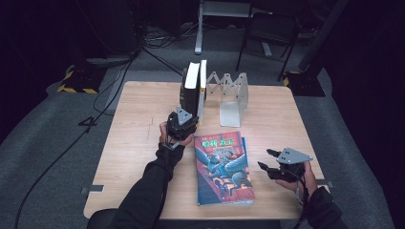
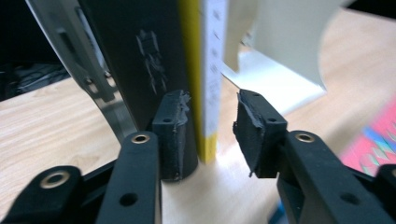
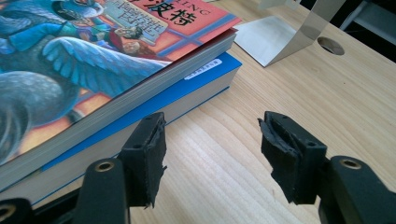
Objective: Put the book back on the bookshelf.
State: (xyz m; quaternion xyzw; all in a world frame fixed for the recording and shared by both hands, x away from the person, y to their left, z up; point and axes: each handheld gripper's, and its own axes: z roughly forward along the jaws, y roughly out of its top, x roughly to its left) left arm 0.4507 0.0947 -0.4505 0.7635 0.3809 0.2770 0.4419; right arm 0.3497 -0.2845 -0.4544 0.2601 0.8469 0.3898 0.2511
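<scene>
- Overhead, you are holding the left gripper (image 1: 182, 125) at the near end of two upright books (image 1: 194, 90), which are standing at about 11 o'clock from the table's (image 1: 143, 124) middle, leaning against a folding metal bookend (image 1: 232, 95) that is sitting just at their 3 o'clock.
- You are also resting the right gripper (image 1: 270, 160) low over the wood at roughly 4 o'clock on the table, with its jaws pointing toward 9 o'clock at a flat stack of books (image 1: 223, 167) that is lying near the front edge.
- Turning to the left gripper view, your left gripper (image 2: 210, 128) is straddling the bottom of the yellow-and-white book (image 2: 208, 70); one pad (image 2: 175, 126) is lying against the dark book (image 2: 140, 56) at 9 o'clock, while the other pad (image 2: 254, 126) is standing clear at 3 o'clock with bare table between, so the jaws are released and pressing on nothing from both sides.
- A pale bookend plate (image 2: 275, 60) is standing at 1 o'clock beyond the jaws.
- Moving to the right gripper view, your right gripper (image 3: 210, 144) is hovering with its jaws apart over bare wood, gripping nothing.
- An illustrated paperback (image 3: 93, 51) is lying on a blue-covered book (image 3: 196, 84) at 10 o'clock from the jaws, and the left pad (image 3: 147, 154) is sitting just beside the stack's near edge; whether they are touching I cannot tell.
- One bookend foot (image 3: 275, 37) is lying flat at 1 o'clock.
</scene>
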